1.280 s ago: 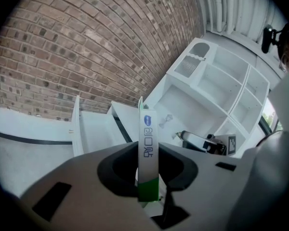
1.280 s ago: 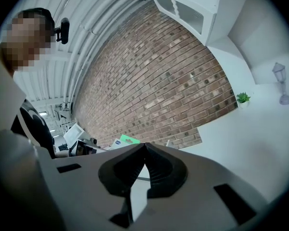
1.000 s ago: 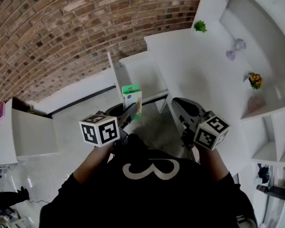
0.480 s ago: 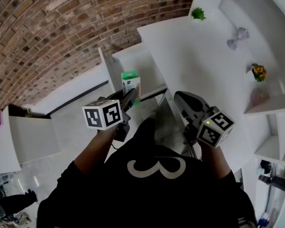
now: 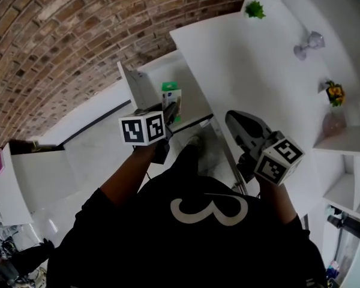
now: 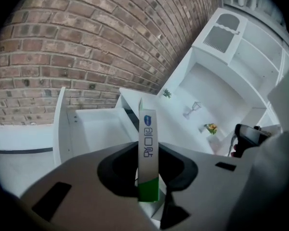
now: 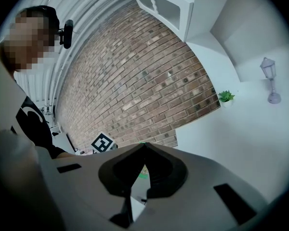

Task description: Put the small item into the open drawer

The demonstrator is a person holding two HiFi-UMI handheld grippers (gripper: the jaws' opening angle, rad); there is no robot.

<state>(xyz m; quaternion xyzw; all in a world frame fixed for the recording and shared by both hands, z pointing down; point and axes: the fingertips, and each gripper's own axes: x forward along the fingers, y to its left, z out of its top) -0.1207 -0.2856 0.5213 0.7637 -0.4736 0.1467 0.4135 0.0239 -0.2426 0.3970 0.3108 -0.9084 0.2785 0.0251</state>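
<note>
1. I'm working in a room with a brick wall (image 5: 78,35) behind a white cabinet unit (image 5: 324,5). Its pale counter (image 5: 246,59) runs along the right of the head view.
2. Nearest to me, the right gripper (image 5: 233,119) hangs beside the counter's edge. Its jaws are together with nothing between them, so it is idle.
3. The left gripper (image 5: 173,111) reaches further forward. Its jaws are clamped on the small box (image 6: 148,150), a narrow white carton with a green end that stands upright between the pads.
4. Just past the box is the drawer (image 6: 101,126), pulled fully out of the cabinet with its white interior bare. In the left gripper view the opening lies beyond and to the left of the carton. In the head view the box sits at the drawer's near edge. I cannot tell whether it is already over the opening.
5. By my reading, the pick-up is done and the carry is nearly done. What's left is to bring the box over the drawer, lower it, open the jaws and pull clear.
6. Farthest off, a potted plant (image 5: 255,9) and a lantern ornament (image 5: 308,44) sit on the counter, well apart from the work.
</note>
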